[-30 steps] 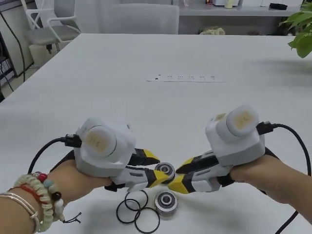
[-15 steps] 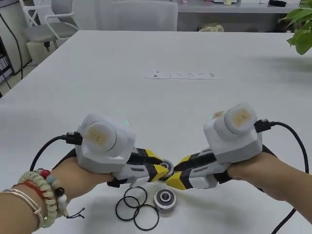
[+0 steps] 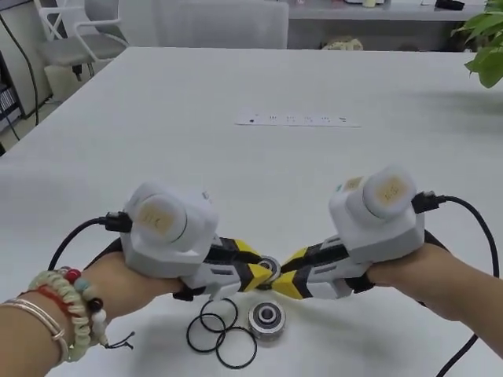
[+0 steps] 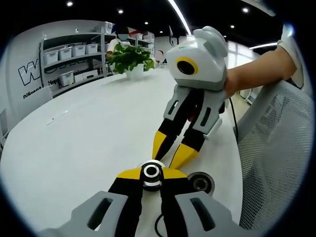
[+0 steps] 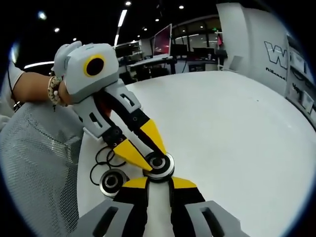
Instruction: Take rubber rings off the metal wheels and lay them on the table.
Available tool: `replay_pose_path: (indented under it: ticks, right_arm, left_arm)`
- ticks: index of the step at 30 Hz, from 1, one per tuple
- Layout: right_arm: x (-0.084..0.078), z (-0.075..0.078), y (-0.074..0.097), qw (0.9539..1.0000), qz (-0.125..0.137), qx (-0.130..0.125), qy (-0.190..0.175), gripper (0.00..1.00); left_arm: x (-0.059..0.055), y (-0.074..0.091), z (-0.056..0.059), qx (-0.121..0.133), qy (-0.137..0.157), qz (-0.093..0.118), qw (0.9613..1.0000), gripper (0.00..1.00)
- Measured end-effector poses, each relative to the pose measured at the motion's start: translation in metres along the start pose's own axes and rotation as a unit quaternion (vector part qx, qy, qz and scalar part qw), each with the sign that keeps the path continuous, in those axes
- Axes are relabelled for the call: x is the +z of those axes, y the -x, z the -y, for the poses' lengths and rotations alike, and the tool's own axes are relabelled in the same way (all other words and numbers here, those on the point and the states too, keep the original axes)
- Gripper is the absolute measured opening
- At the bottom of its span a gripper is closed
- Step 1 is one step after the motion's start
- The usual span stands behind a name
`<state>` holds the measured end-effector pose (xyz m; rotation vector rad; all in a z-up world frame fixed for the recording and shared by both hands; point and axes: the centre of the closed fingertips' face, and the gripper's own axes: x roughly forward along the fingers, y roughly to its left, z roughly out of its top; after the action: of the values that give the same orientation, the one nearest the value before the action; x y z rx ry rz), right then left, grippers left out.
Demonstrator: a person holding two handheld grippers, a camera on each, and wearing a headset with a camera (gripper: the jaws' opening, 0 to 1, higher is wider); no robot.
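Observation:
My left gripper (image 3: 262, 267) is shut on a small metal wheel (image 3: 269, 268), which it holds just above the table. In the left gripper view its yellow tips clamp the wheel (image 4: 151, 174) on both sides. My right gripper (image 3: 284, 275) faces it from the right. The right gripper's jaws are slightly apart, and their tips touch the wheel's rim (image 5: 159, 165). A second metal wheel (image 3: 267, 318) lies flat on the table below the grippers. Three black rubber rings (image 3: 221, 331) lie loose to its left.
The white table (image 3: 259, 181) stretches away in front, with a flat socket strip (image 3: 297, 120) set into its middle. Chairs stand beyond the far edge, and a green plant (image 3: 483, 51) is at the far right. A cable (image 3: 471, 228) trails from the right gripper.
The two grippers have closed in on each other, so the right gripper's tips now meet the held wheel. The wheel and rings on the table lie as before.

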<state>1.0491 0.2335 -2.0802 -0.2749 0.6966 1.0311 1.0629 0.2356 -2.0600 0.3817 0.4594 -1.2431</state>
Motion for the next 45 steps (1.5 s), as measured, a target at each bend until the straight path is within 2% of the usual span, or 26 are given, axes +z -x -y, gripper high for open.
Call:
replay_pose_path:
  ticks: [3,4,5,10,12,14,15,18,19,20,21,23,24,25,27,28,29,31,32,34,36,37,38,39,41,45]
  right_arm:
    - [0.000,0.000,0.000,1.0000,0.001,0.000,0.007,0.12]
    - [-0.003,0.003,0.001,0.9998,-0.008,-0.007,0.016,0.08]
    - [-0.001,0.004,0.002,0.9997,-0.002,-0.008,0.023,0.01]
    - [-0.002,0.006,0.000,0.9998,-0.007,-0.012,0.016,0.00]
    - [-0.003,0.009,-0.001,0.9998,-0.010,-0.018,-0.007,0.00]
    - [-0.005,0.015,0.000,0.9965,-0.016,-0.037,-0.073,0.00]
    - [-0.005,0.015,0.000,0.9956,-0.016,-0.039,-0.084,0.00]
    - [-0.003,0.020,-0.001,0.9806,0.002,-0.042,-0.192,0.00]
    - [-0.003,0.021,0.000,0.9704,0.010,-0.037,-0.239,0.00]
    - [-0.002,0.023,0.000,0.9625,0.018,-0.034,-0.269,0.00]
    - [-0.002,0.024,0.000,0.9508,0.027,-0.030,-0.307,0.00]
    - [0.001,0.027,0.000,0.9384,0.047,-0.031,-0.341,0.00]
    - [0.003,0.027,0.002,0.9267,0.057,-0.028,-0.371,0.00]
    - [0.001,0.026,0.002,0.9220,0.054,-0.020,-0.383,0.00]
    - [-0.004,0.021,0.001,0.9076,0.046,0.003,-0.417,0.00]
    - [-0.005,0.018,0.002,0.9110,0.045,0.013,-0.410,0.00]
    - [-0.006,0.018,0.002,0.9167,0.049,0.010,-0.396,0.00]
    - [-0.004,0.016,0.004,0.9107,0.052,0.013,-0.410,0.00]
    - [-0.003,0.016,0.005,0.9097,0.056,0.014,-0.411,0.00]
    - [0.001,0.015,0.007,0.9111,0.058,0.017,-0.408,0.00]
    - [0.005,0.010,0.011,0.9225,0.056,0.029,-0.381,0.00]
    - [0.014,0.008,0.013,0.9250,0.074,0.040,-0.370,0.00]
    - [0.016,0.004,0.014,0.9178,0.068,0.046,-0.389,0.00]
    - [0.011,0.009,0.012,0.9339,0.056,0.022,-0.353,0.00]
    - [0.014,0.005,0.011,0.9352,0.053,0.025,-0.349,0.00]
    - [0.017,0.002,0.011,0.9338,0.056,0.031,-0.352,0.00]
  left_arm:
    - [0.000,0.000,0.000,0.001,0.002,0.001,1.0000,0.08]
    - [0.000,0.000,0.000,0.002,0.002,0.001,1.0000,0.08]
    - [-0.001,0.000,-0.001,0.003,0.002,0.001,1.0000,0.08]
    - [-0.001,-0.001,0.000,0.003,0.007,0.002,1.0000,0.08]
    - [-0.001,-0.001,0.000,0.004,0.005,0.002,1.0000,0.08]
    - [-0.001,0.000,0.000,0.003,0.005,0.002,1.0000,0.08]
    - [-0.001,0.000,0.000,0.002,0.006,0.002,1.0000,0.08]
    - [-0.002,0.000,-0.002,0.005,0.008,0.001,1.0000,0.07]
    - [-0.002,0.000,-0.002,0.005,0.009,0.001,0.9999,0.07]
    - [-0.002,0.000,-0.002,0.005,0.009,0.001,0.9999,0.07]
    - [-0.002,0.000,-0.002,0.005,0.009,0.002,0.9999,0.07]
    - [-0.002,0.000,-0.002,0.005,0.008,0.002,1.0000,0.07]
    - [-0.002,0.000,-0.002,0.004,0.008,0.002,1.0000,0.07]
    - [-0.002,0.000,-0.002,0.004,0.007,0.002,1.0000,0.07]
    - [-0.002,0.000,-0.001,0.001,0.004,0.003,1.0000,0.07]
    - [-0.002,0.000,0.000,-0.001,0.004,0.003,1.0000,0.07]
    - [-0.002,0.000,0.000,-0.001,0.002,0.005,1.0000,0.07]
    - [-0.002,0.000,0.000,-0.002,0.000,0.006,1.0000,0.07]
    - [-0.002,0.000,0.000,-0.003,-0.002,0.006,1.0000,0.07]
    - [-0.002,0.000,0.000,-0.002,-0.006,0.006,1.0000,0.08]
    - [-0.002,0.000,0.001,0.000,-0.009,0.006,0.9999,0.08]
    - [-0.002,0.000,0.000,0.000,-0.009,0.005,0.9999,0.08]
    - [-0.002,0.000,0.000,0.000,-0.009,0.005,0.9999,0.08]
    - [-0.002,0.000,0.000,-0.001,-0.009,0.006,0.9999,0.08]
    - [-0.002,0.000,0.000,0.000,-0.009,0.006,0.9999,0.08]
    - [-0.002,0.000,0.000,0.001,-0.010,0.006,0.9999,0.08]
